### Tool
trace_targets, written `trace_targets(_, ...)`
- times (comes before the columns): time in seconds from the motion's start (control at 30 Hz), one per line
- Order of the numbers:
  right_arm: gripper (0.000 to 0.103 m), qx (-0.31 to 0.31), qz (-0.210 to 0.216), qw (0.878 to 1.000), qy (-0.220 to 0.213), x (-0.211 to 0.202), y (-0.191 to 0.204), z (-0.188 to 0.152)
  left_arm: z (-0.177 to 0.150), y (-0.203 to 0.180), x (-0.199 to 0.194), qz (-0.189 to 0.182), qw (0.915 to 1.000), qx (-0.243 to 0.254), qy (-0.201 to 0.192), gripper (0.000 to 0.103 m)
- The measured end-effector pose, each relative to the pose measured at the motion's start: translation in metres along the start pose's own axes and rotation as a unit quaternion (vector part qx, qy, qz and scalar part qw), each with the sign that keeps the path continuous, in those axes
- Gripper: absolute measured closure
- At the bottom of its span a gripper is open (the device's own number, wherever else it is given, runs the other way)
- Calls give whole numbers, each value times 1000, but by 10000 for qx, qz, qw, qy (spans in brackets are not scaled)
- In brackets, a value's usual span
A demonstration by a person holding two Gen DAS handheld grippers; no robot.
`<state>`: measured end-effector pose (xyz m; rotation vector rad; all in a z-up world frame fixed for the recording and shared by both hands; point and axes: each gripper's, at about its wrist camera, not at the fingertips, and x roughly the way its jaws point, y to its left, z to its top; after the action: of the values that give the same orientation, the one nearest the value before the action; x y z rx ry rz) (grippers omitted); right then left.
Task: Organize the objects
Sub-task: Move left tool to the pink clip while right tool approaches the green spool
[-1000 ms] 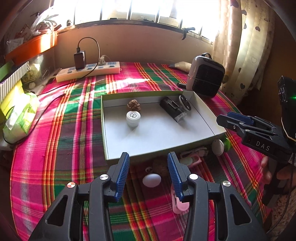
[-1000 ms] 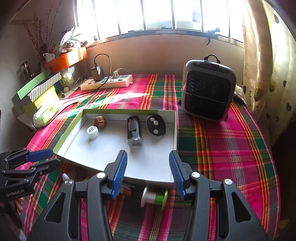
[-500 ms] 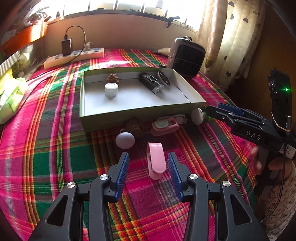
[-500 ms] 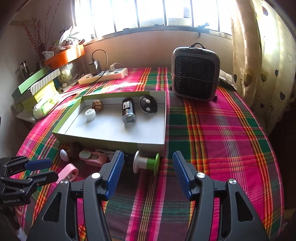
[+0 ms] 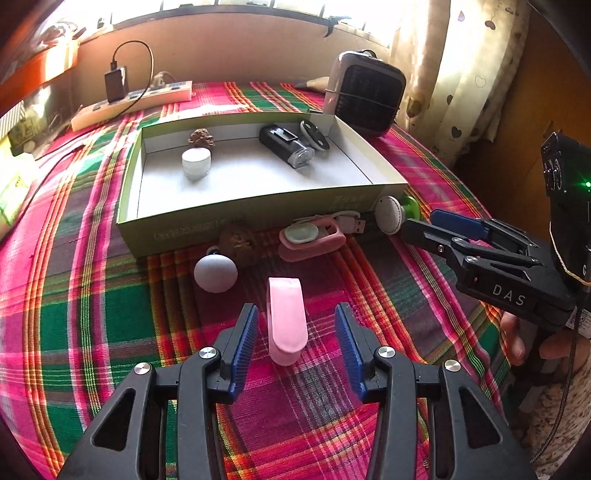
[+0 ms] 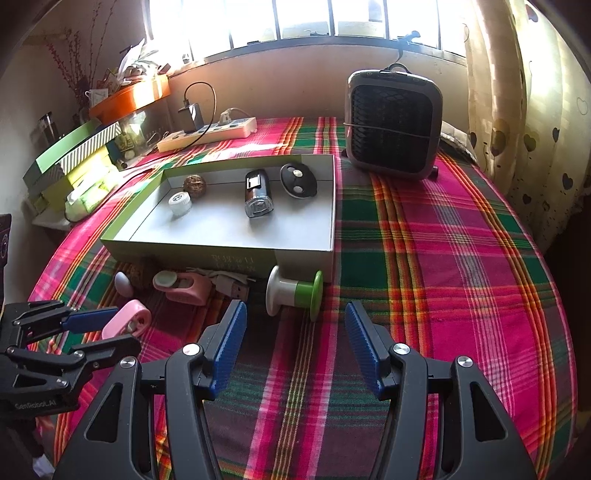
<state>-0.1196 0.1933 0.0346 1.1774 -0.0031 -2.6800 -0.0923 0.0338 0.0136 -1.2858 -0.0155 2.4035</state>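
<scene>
Left wrist: pink clip (image 5: 286, 325) between fingers (image 5: 246, 334)

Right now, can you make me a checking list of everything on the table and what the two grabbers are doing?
Surface: plaid tablecloth, flat, covers the table.
Job's things: green box open, holding a white cap, a walnut, a black light and a black oval disc. Outside, by its front wall: pink clip, grey egg, second walnut, pink case, white-green spool.
Clutter: fan heater, stacked boxes, orange tray.
Grippers: left gripper open, astride the pink clip, not pressing it; right gripper open, empty, jaws just widened, facing the spool.
Cables: power strip with charger; USB plug.
Surroundings: window, curtain.
</scene>
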Motion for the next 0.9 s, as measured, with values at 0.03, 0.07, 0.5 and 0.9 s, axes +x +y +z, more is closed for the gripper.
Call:
trace_targets(0.03,46,-11,5,10000,15,1,0,0,0,0,2,20,10000,-34,30,61)
trace_targets(0.07,46,-13,12,10000,31,3,0,-1,0,1,3,44,9999,-74,61,61)
trace_targets(0.5,46,-25,-159,9997,181,22,2,8,0,4,5,17,9999,-146,-50,61)
trace_targets(0.9,46,56,-389,9986,352,34,-3,12,3,2,7,140,9998,-97,-85,61)
